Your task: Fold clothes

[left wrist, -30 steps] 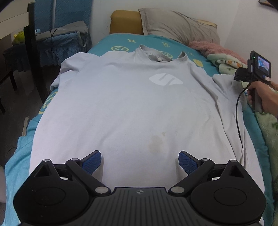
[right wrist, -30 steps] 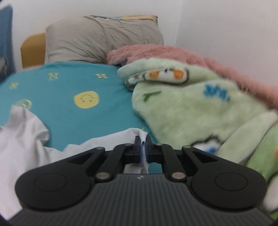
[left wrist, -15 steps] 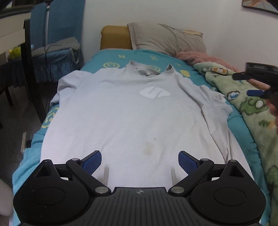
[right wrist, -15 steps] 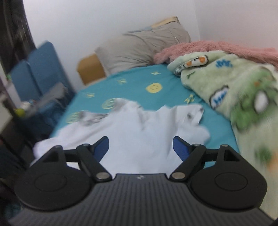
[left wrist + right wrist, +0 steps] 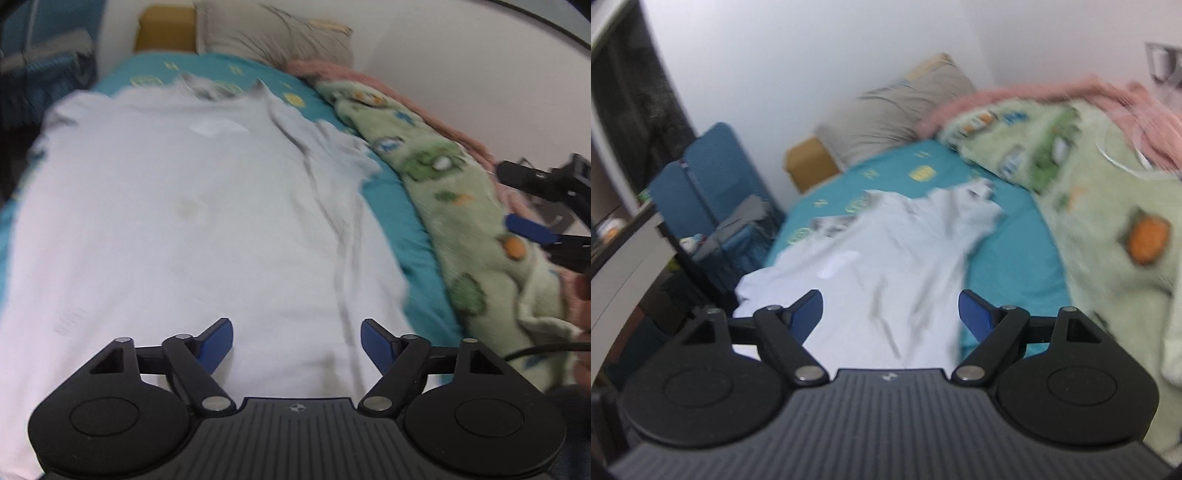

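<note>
A white T-shirt (image 5: 192,221) lies spread face up on the teal bed sheet (image 5: 406,229), collar toward the pillows. Its right sleeve (image 5: 975,206) lies bunched near the green blanket. My left gripper (image 5: 296,339) hovers above the shirt's hem; its jaws are closing, with nothing between them. My right gripper (image 5: 890,314) is open and empty, held above the shirt's right side. It also shows at the right edge of the left wrist view as the right gripper (image 5: 543,218), with a blue pad over the blanket.
A green patterned blanket (image 5: 461,206) and a pink one (image 5: 1052,92) line the bed's right side along the wall. Pillows (image 5: 273,33) sit at the head. A blue chair with grey clothing (image 5: 713,192) and a desk edge stand left of the bed.
My right gripper let go of the sleeve, opened, and pulled back and up from the blanket side. My left gripper swung right along the hem and its jaws narrowed.
</note>
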The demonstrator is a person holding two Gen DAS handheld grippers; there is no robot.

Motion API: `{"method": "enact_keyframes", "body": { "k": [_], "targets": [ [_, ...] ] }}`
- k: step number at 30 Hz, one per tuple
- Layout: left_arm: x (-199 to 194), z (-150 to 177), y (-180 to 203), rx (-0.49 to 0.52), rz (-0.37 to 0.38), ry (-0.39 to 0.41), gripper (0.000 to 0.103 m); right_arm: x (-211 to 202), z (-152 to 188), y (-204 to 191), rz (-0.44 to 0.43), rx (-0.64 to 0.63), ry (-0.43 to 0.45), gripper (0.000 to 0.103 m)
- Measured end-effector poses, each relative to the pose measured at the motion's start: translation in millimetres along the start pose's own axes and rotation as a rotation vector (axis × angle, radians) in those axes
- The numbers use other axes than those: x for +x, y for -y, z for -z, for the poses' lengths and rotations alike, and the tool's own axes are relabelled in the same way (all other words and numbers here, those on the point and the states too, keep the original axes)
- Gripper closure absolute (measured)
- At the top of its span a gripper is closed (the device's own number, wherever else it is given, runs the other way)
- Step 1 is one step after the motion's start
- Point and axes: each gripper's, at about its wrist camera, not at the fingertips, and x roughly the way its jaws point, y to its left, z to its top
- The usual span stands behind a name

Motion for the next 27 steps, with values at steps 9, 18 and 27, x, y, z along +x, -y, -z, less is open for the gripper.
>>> {"method": "enact_keyframes", "body": {
  "k": [9,18,27],
  "targets": [
    [58.7,15.2,15.1,-0.008,0.050,-0.146,0.059,0.4,-0.3,38.9,-0.054,0.172,-0.003,0.021],
    [74.8,19.0,36.8,0.064,0.153,-0.202,0.086,3.6,-0.7,46.8,-0.094,0.211,-0.012,0.021],
    [74.2,4.6,82.9,0.196,0.273,-0.169,0.102,-13.2,-5.8,53.4,-0.075,0.239,0.095,0.021]
  ]
}}
